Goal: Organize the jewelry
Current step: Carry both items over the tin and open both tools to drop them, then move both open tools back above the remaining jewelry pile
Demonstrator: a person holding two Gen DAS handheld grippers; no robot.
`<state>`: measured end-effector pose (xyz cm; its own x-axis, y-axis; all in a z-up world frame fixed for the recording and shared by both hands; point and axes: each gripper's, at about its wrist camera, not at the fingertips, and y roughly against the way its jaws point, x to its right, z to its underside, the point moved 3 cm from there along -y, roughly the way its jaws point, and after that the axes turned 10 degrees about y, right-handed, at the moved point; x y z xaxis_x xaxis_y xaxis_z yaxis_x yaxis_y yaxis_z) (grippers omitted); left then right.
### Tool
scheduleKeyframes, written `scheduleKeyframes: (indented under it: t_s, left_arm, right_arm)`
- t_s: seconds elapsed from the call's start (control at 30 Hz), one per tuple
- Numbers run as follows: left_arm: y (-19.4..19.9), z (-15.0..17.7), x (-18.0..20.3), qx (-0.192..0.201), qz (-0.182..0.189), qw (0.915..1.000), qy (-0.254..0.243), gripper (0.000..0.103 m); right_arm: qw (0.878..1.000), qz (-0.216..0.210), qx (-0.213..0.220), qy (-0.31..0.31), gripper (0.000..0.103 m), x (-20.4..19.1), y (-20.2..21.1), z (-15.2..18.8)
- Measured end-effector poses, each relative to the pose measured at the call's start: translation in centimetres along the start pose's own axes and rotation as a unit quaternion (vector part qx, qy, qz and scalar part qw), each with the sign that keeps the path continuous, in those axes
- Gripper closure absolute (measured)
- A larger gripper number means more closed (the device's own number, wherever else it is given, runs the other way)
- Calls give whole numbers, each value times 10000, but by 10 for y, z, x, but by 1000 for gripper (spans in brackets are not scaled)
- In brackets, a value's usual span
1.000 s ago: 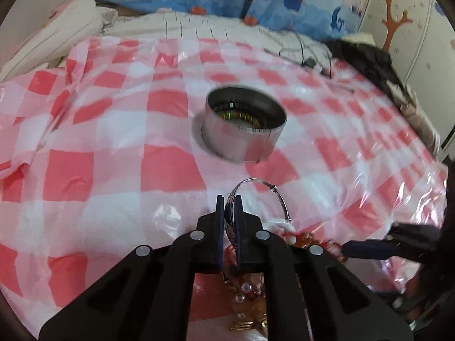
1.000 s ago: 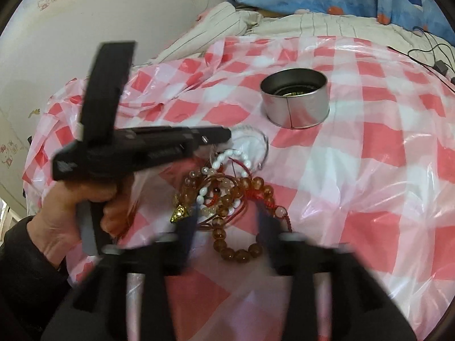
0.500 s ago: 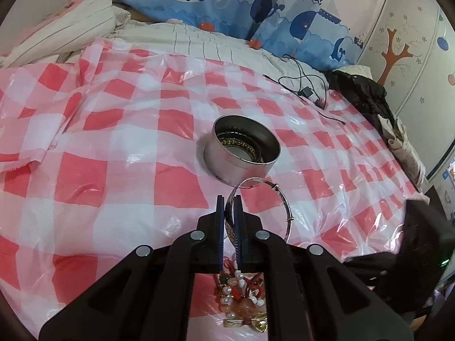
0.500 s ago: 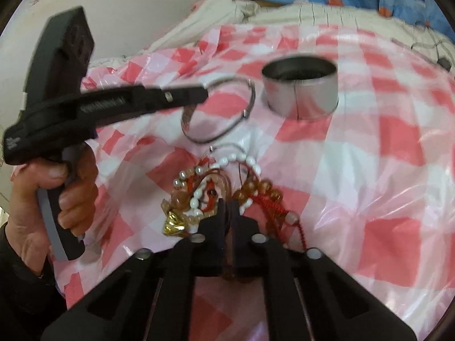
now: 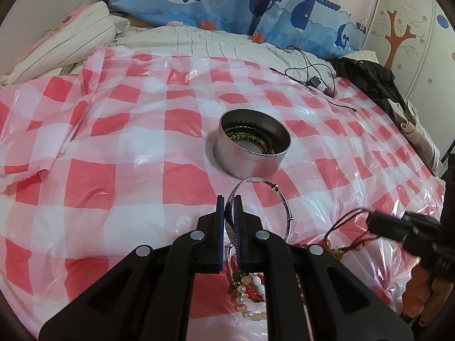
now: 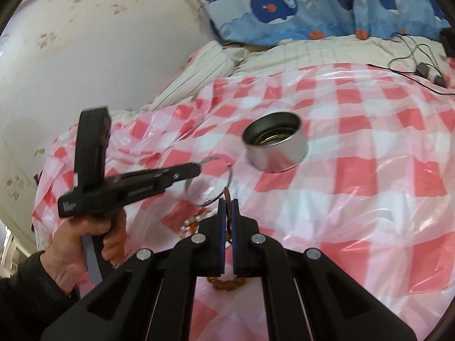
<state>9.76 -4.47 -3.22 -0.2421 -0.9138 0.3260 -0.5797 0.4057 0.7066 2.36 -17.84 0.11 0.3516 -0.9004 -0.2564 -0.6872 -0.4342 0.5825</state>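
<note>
A round silver tin (image 5: 251, 149) stands on the red-and-white checked sheet, with a bangle inside; it also shows in the right wrist view (image 6: 277, 147). My left gripper (image 5: 229, 201) is shut on a silver bangle (image 5: 280, 196) and holds it above the sheet, short of the tin; the bangle shows in the right wrist view (image 6: 230, 174). My right gripper (image 6: 227, 203) is shut on a red-corded bead bracelet (image 6: 226, 282) that hangs below its fingers. A pile of bead and pearl bracelets (image 5: 250, 287) lies under my left gripper.
The checked plastic sheet (image 5: 113, 147) covers a bed. Striped bedding (image 5: 199, 42) and a whale-print pillow (image 5: 227, 0) lie behind it. A black cable with a plug (image 5: 312, 79) and dark clothing (image 5: 369, 76) sit at the far right.
My left gripper has lifted the silver bangle off the pile and risen. My right gripper has shut on the red-corded bead bracelet and lifted it off the sheet.
</note>
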Motion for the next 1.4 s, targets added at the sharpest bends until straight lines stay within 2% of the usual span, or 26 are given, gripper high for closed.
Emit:
scheduleKeyframes:
  t_s: [0.27, 0.43, 0.63, 0.87, 1.0, 1.07, 1.13, 1.17, 1.2, 1.27, 1.33, 1.4]
  left_arm:
    - [2, 0, 2, 52, -45, 10000, -68, 97]
    - [5, -6, 2, 73, 89, 9999, 24, 97]
    - [7, -25, 7, 212, 46, 9998, -46, 97]
    - [-23, -60, 23, 290, 101, 9995, -100, 97]
    - [-54, -78, 30, 217, 158, 9996, -25, 97]
    - [-78, -81, 28, -91, 5, 9999, -65, 94]
    - [-87, -77, 24, -277, -138, 9994, -123, 91]
    - [-84, -75, 22, -283, -102, 9995, -130, 91]
    - [-78, -73, 20, -258, -151, 9995, -143, 85]
    - [-60, -68, 15, -149, -264, 9994, -189, 75]
    - [-45, -60, 10, -99, -302, 9993, -185, 72]
    - [-33, -51, 7, -112, -349, 9992, -171, 70]
  right_arm:
    - [9997, 112, 217, -71, 99, 9, 12, -6]
    - [9993, 118, 359, -46, 99, 8, 13, -13]
    - [9984, 97, 550, 23, 99, 14, 6, -47]
    - [9974, 184, 654, 245, 99, 21, -14, -84]
    - [9960, 345, 715, 407, 99, 28, -33, -107]
    - [9952, 504, 655, 526, 99, 33, -49, -114]
    - [9960, 582, 326, 590, 99, 38, -72, -114]
    - [9961, 652, -54, 588, 98, 44, -90, -109]
    - [9949, 763, -307, 589, 98, 48, -101, -103]
    - [9930, 885, -566, 530, 95, 53, -106, -89]
    - [9934, 908, -493, 505, 70, 51, -92, -79]
    - [9939, 902, -435, 464, 69, 48, -76, -67]
